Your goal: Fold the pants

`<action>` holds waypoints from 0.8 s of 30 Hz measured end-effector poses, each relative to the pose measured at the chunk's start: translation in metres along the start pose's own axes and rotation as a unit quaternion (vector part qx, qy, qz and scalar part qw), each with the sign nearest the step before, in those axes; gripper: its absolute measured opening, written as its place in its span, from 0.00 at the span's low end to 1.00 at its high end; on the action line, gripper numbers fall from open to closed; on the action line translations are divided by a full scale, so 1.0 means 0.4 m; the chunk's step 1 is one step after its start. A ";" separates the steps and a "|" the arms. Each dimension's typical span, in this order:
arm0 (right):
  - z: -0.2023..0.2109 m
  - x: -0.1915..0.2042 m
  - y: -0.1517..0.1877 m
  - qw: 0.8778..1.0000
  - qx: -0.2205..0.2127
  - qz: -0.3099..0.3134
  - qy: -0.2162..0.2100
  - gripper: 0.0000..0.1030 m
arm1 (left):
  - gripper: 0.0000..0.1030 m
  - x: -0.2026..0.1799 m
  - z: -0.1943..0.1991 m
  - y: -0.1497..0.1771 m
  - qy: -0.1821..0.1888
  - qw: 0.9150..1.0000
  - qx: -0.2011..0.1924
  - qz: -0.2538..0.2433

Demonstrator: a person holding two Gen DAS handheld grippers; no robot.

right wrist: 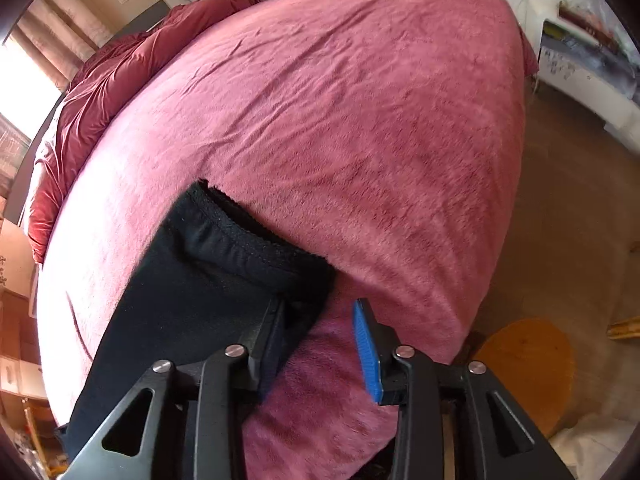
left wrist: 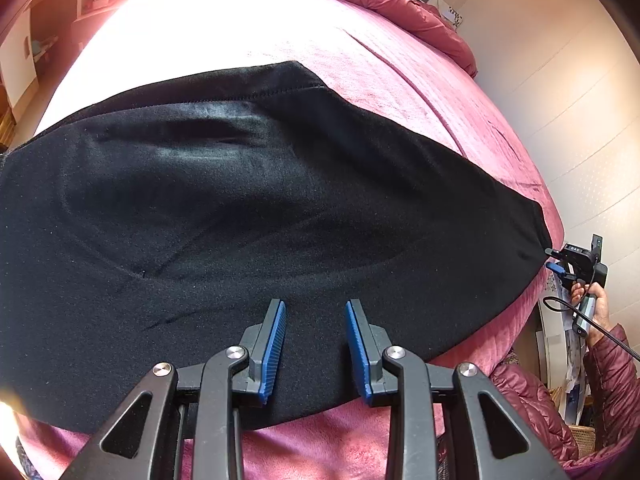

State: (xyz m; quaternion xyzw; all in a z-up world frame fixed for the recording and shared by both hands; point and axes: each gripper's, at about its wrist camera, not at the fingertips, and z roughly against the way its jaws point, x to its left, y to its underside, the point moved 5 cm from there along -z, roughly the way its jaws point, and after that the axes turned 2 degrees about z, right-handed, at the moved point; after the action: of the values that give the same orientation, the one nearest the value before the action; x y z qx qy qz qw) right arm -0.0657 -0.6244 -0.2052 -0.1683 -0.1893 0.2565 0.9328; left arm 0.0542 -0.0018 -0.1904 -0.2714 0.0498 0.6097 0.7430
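The black pants [left wrist: 248, 216] are laid flat across the near part of the bed [right wrist: 360, 120], on a pink plush cover [left wrist: 420, 92]; they are spread broadly, which is judged to give an even surface for folding. In the right wrist view one end of the garment, with a stitched, slightly gathered hem, is seen close to the near edge of the bed, where it can be reached from the side at which the person stands.

The left claw [left wrist: 316, 344] is held over the near edge of the pants with its blue pads parted; no cloth is seen between them, so it is read as released and poised above the fabric rather than gripping it. The right claw [right wrist: 320, 344] is likewise parted: its left finger lies against the corner of the black fabric, the right finger stands over bare pink cover, and nothing is pinched. In the left wrist view this same claw is seen at the far right end of the pants, held by a hand [left wrist: 592, 300] in a quilted maroon sleeve [left wrist: 612, 376]. The two claws are thus set well apart along the near edge, a placing judged suited to taking up both ends together.

A crumpled red duvet [right wrist: 100, 92] is pushed to the head of the bed, away from the work. No brand, label or readable writing is discernible on the pants or the claws.
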 end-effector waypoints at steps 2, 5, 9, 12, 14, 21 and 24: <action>0.031 0.009 -0.005 0.999 -0.018 0.028 0.018 0.35 | 0.31 0.003 0.004 0.000 0.002 1.000 -0.003 0.000; 0.072 0.057 -0.017 0.996 -0.040 0.073 0.031 0.36 | 0.31 0.001 0.014 -0.002 -0.006 1.000 -0.013 -0.008; 0.047 0.145 -0.064 0.991 -0.037 0.122 0.033 0.43 | 0.31 -0.001 0.023 -0.006 -0.004 1.000 -0.019 -0.007; -0.022 0.179 -0.112 0.993 -0.014 0.115 0.035 0.43 | 0.31 0.005 0.026 -0.003 -0.011 1.000 -0.020 -0.007; -0.049 0.187 -0.133 0.994 0.000 0.101 0.031 0.43 | 0.31 0.011 0.030 0.002 -0.016 1.000 -0.019 -0.006; -0.148 0.206 -0.143 0.993 0.027 0.107 0.045 0.05 | 0.31 0.032 0.031 -0.002 -0.031 0.999 -0.014 0.004; -0.178 0.156 -0.129 0.987 0.030 0.111 0.109 0.05 | 0.31 0.036 0.026 -0.002 -0.034 0.999 -0.015 0.006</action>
State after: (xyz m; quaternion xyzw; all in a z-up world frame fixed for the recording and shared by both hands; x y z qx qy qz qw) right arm 0.0367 -0.6479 -0.2296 -0.1874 -0.0587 0.3439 0.9182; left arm 0.0560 0.0156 -0.1871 -0.2617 0.0168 0.6234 0.7366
